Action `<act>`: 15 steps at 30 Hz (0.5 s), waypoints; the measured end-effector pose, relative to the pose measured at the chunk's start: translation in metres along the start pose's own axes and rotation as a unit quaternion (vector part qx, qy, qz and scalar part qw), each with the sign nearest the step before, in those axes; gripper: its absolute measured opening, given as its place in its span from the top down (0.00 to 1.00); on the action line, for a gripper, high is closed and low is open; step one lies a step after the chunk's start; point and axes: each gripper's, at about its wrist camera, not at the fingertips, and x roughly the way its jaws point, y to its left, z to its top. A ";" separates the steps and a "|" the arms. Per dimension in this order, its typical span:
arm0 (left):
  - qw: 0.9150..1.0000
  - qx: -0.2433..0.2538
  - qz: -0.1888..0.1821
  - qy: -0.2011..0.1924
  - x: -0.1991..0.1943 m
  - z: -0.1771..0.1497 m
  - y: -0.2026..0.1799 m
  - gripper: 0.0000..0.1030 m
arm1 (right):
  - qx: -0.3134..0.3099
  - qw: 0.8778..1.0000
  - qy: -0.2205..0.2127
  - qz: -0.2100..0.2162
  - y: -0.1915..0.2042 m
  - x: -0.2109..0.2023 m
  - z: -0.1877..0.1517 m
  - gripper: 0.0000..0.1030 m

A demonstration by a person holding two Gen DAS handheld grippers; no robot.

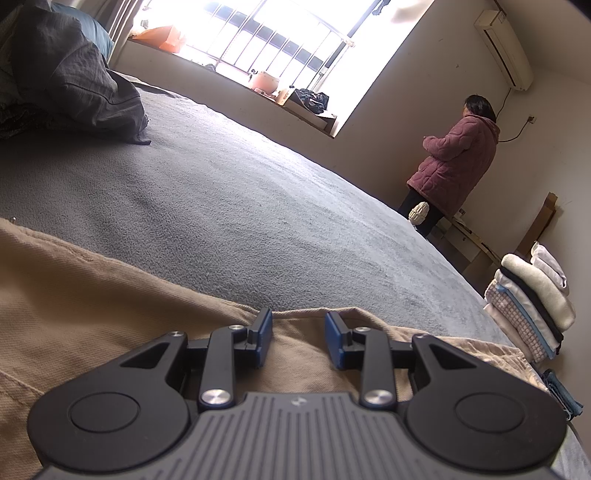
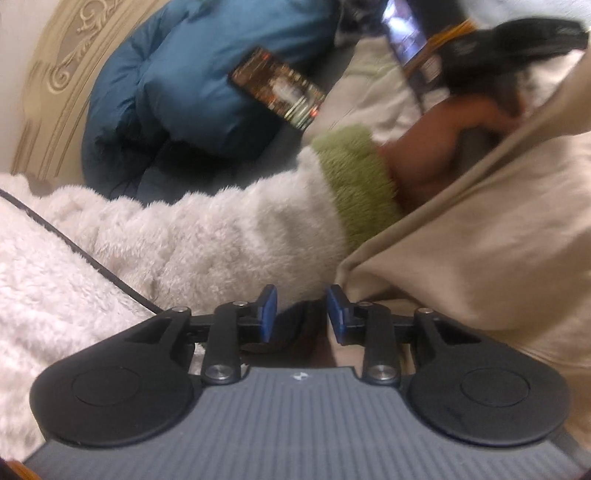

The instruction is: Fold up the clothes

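Jaws, left: we see the left gripper (image 1: 298, 338) with its blue pads partly apart; they rest over the beige garment (image 1: 92, 295), and no fold of it is pinched between them.
Jaws, right: we see the right gripper (image 2: 301, 314) also partly apart, with nothing between the pads; only its right pad is just beside a hanging edge of the beige cloth.
Beige garment: it lies at the near edge of the bed (image 1: 221, 192), spread under the left gripper; in the right wrist view it (image 2: 480, 251) hangs in folds at the right side.
Sleeve: a white fluffy sleeve (image 2: 207, 240) with a green cuff (image 2: 354, 177) crosses the right wrist view, and a hand (image 2: 443, 147) comes out of it, blurred.
Folded pile: a stack of folded clothes (image 1: 532, 299) stands at the right edge of the bed, well apart from the gripper.
Far corner: dark grey bedding (image 1: 74, 74) is heaped there.
Beyond the bed: a person (image 1: 458, 155) in a pink quilted coat stands near the window (image 1: 280, 33).
Blue jacket: it (image 2: 192, 81) lies near the headboard (image 2: 55, 74).
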 end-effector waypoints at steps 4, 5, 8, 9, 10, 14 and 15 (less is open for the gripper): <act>1.000 -0.003 -0.002 -0.001 0.001 0.001 0.002 0.68 | 0.007 1.000 0.022 -0.010 -0.004 0.017 0.002 0.71; 1.000 -0.003 -0.003 -0.001 0.001 0.001 0.002 0.68 | 0.009 1.000 0.025 -0.012 -0.005 0.019 0.002 0.71; 1.000 -0.004 -0.004 -0.002 0.001 0.001 0.003 0.68 | 0.014 0.999 0.032 -0.016 -0.005 0.026 0.001 0.72; 1.000 -0.005 -0.004 -0.002 0.001 0.001 0.004 0.68 | 0.013 0.999 0.034 -0.019 -0.005 0.027 0.001 0.72; 1.000 -0.005 -0.004 -0.002 0.002 0.001 0.004 0.68 | 0.012 0.999 0.033 -0.023 -0.005 0.028 0.001 0.72; 1.000 -0.005 -0.004 -0.002 0.002 0.001 0.004 0.68 | 0.015 0.999 0.026 -0.038 -0.006 0.032 0.001 0.74; 1.000 -0.005 -0.004 -0.002 0.002 0.001 0.004 0.68 | 0.018 0.999 0.022 -0.044 -0.006 0.035 0.000 0.81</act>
